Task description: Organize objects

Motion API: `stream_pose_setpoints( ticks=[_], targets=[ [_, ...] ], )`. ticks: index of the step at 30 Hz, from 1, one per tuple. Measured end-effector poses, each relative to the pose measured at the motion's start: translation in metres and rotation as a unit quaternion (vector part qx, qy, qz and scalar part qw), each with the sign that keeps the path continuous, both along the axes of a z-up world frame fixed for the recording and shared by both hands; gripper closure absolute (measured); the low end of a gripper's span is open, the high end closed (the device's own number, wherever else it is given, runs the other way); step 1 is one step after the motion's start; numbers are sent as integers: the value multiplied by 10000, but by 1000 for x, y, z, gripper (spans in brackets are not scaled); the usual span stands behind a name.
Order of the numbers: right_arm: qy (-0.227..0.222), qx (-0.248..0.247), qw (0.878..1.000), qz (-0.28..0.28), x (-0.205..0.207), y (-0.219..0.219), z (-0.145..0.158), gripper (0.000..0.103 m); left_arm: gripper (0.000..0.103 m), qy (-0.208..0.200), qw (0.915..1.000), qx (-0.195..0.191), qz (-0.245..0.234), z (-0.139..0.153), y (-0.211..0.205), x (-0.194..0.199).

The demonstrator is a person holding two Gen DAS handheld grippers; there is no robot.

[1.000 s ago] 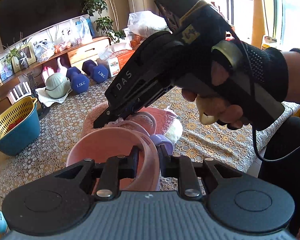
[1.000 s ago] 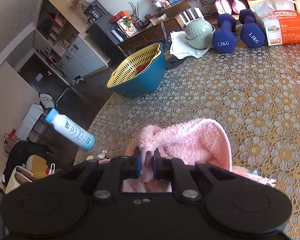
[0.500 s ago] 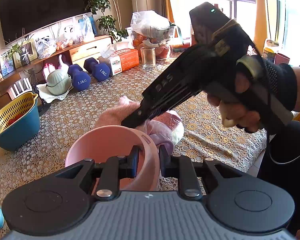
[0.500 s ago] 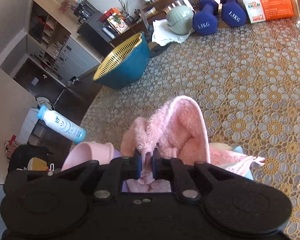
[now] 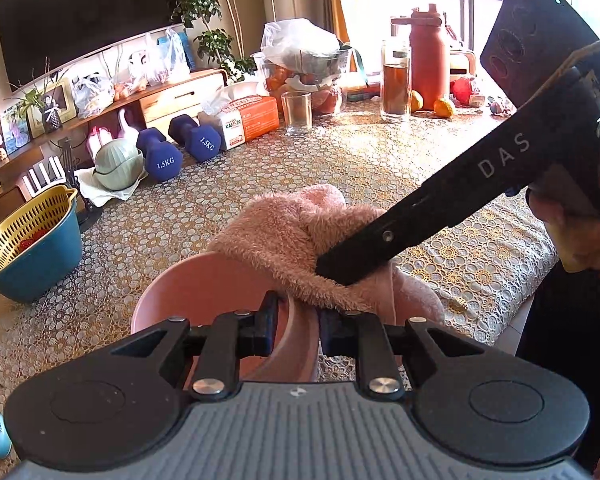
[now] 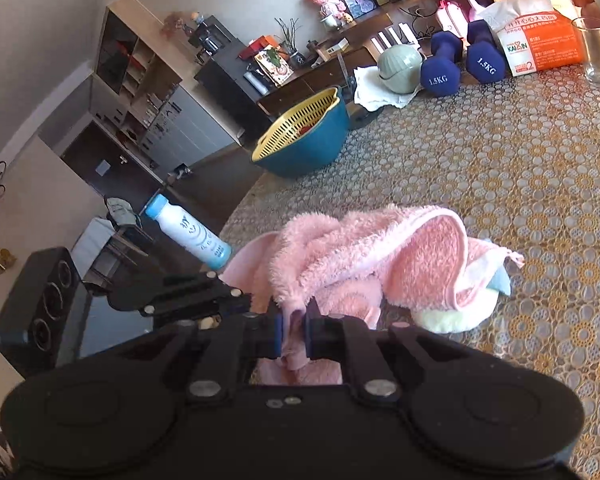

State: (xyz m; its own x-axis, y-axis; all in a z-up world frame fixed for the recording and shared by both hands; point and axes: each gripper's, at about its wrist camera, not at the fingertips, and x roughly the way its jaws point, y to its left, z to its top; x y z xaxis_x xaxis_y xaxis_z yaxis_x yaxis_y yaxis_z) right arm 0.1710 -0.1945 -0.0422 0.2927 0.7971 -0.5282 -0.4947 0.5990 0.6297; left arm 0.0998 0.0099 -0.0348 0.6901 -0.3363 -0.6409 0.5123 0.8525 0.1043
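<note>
My left gripper [image 5: 294,326] is shut on the rim of a pink bowl [image 5: 204,292] near the table's front edge. My right gripper [image 6: 294,332] is shut on a fluffy pink towel [image 6: 364,256] and holds it partly draped over the bowl's right rim; the towel also shows in the left wrist view [image 5: 288,236]. The right gripper's black body [image 5: 440,200] reaches in from the right in the left wrist view. A white and pale blue cloth [image 6: 476,296] lies under the towel's right part. The bowl's inside is partly hidden by the towel.
A blue basin with a yellow strainer [image 5: 28,240] stands at the table's left edge. Two blue dumbbells [image 5: 180,148], a green bowl [image 5: 118,162], an orange tissue box [image 5: 248,118], a glass [image 5: 298,114] and bottles line the far side. A white bottle [image 6: 188,236] lies left.
My right gripper has lifted the pink towel and carried it towards the bowl, so it now drapes over the rim. My left gripper has kept its hold on the bowl.
</note>
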Motion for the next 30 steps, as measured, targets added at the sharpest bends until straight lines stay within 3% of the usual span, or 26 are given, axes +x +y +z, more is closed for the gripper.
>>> stream_pose_setpoints(
  ticks=[15, 30],
  targets=[
    [-262, -185, 9994, -122, 31, 28, 8, 93, 83, -22, 10000, 8, -13, 1, 1, 0],
    [287, -268, 9989, 252, 86, 59, -14, 93, 83, -13, 9999, -108, -51, -1, 3, 2]
  ],
)
